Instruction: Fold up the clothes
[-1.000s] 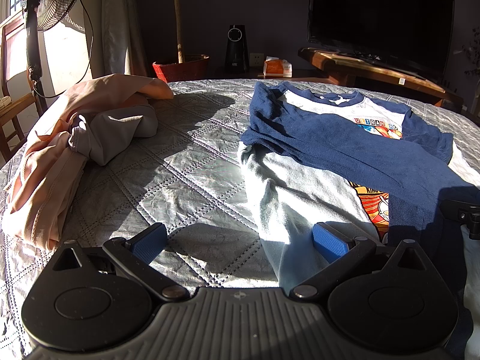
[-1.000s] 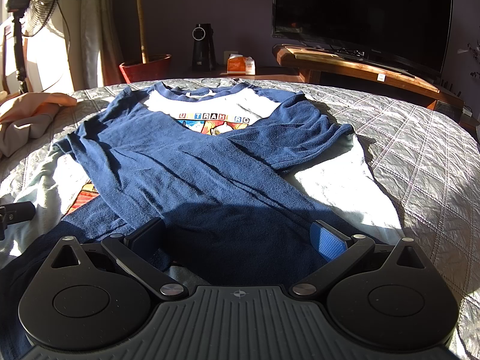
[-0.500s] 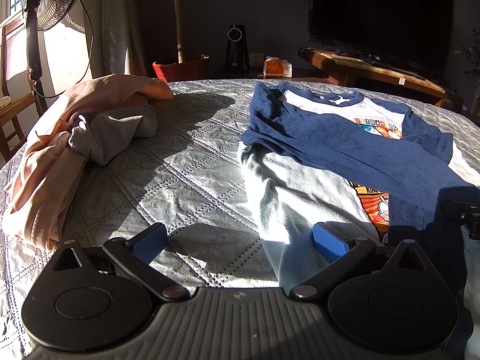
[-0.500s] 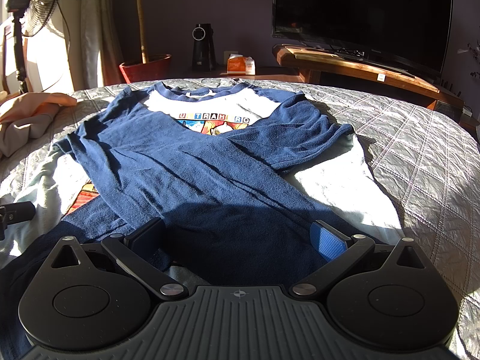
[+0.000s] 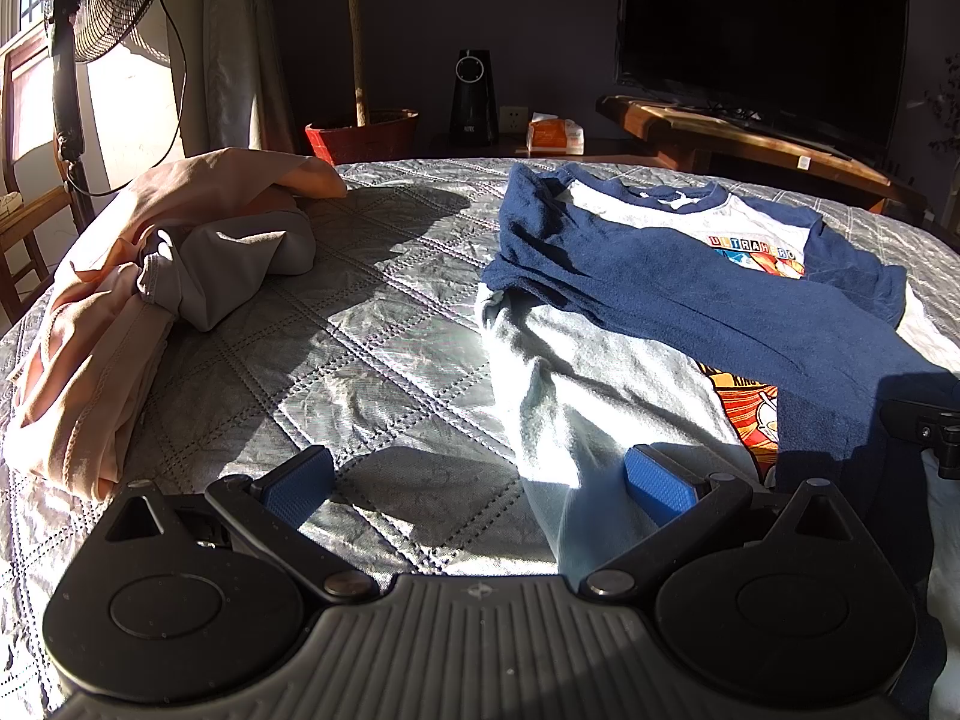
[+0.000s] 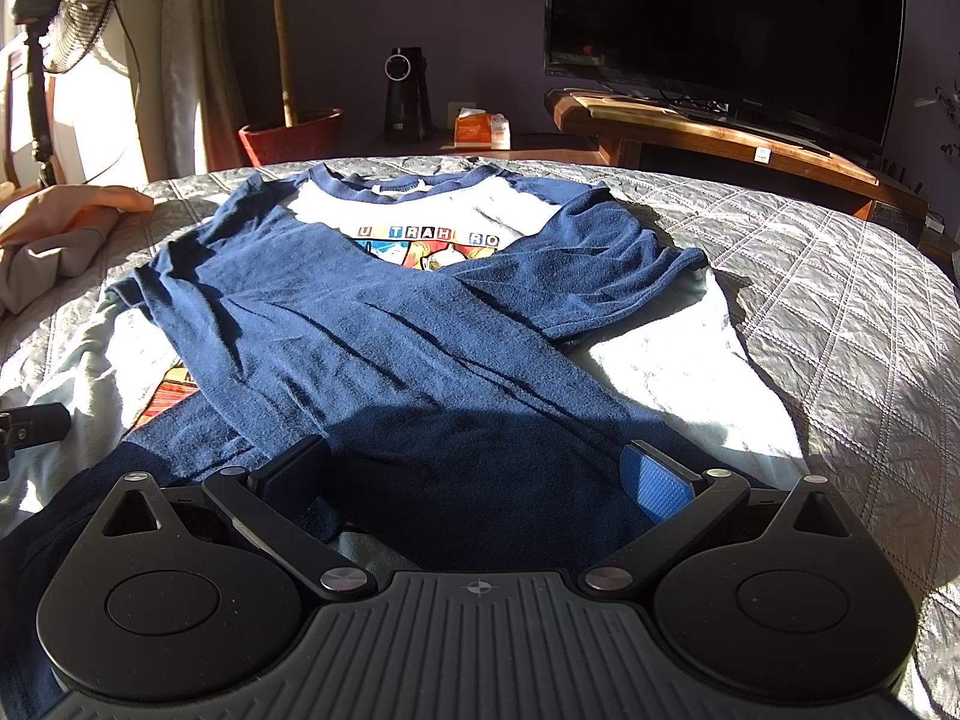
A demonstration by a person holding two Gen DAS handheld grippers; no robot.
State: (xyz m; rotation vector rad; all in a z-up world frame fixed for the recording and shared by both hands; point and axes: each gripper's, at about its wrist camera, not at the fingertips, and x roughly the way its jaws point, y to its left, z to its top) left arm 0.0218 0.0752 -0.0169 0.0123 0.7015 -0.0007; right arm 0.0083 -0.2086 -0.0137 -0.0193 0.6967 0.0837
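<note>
A white shirt with navy sleeves and collar (image 6: 420,324) lies face up on the quilted bed, both long sleeves crossed over its printed chest. In the left wrist view the same shirt (image 5: 630,360) fills the right half. My left gripper (image 5: 480,474) is open at the shirt's lower left edge, its right pad (image 5: 657,483) over the white hem, its left pad (image 5: 300,480) over bare quilt. Over the navy sleeve ends near the hem, my right gripper (image 6: 474,474) stands open. Nothing is held.
A crumpled heap of peach and grey clothes (image 5: 138,288) lies at the bed's left side. Grey quilt (image 5: 360,348) separates it from the shirt. Beyond the bed stand a fan (image 5: 90,12), a potted plant (image 5: 360,132), a speaker (image 5: 474,96) and a television (image 6: 720,30) on a wooden stand.
</note>
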